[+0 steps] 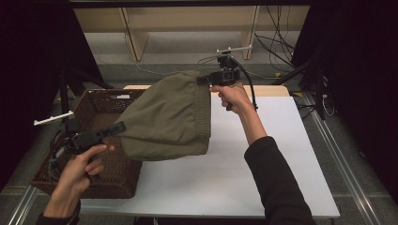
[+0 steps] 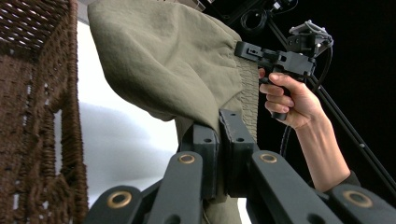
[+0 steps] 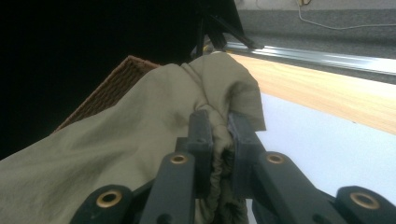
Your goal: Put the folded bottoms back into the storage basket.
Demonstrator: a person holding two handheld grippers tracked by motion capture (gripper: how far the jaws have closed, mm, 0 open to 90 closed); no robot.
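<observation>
An olive-green garment [image 1: 169,117] with a ribbed elastic hem hangs stretched in the air between both grippers, above the white table [image 1: 244,178]. My left gripper [image 1: 119,127] is shut on its lower left corner, over the wicker basket. In the left gripper view the cloth [image 2: 173,60] is pinched between the jaws of my left gripper [image 2: 218,123]. My right gripper [image 1: 202,79] is shut on the upper far corner by the hem. In the right gripper view bunched fabric [image 3: 140,135] fills the jaws of my right gripper [image 3: 219,121]. The garment's lower fold droops to the table.
A brown wicker basket [image 1: 112,176] stands at the table's left edge, under my left hand. A wooden strip [image 1: 272,90] runs along the table's far edge, with shelving and cables on the floor beyond. Black stands rise at both sides.
</observation>
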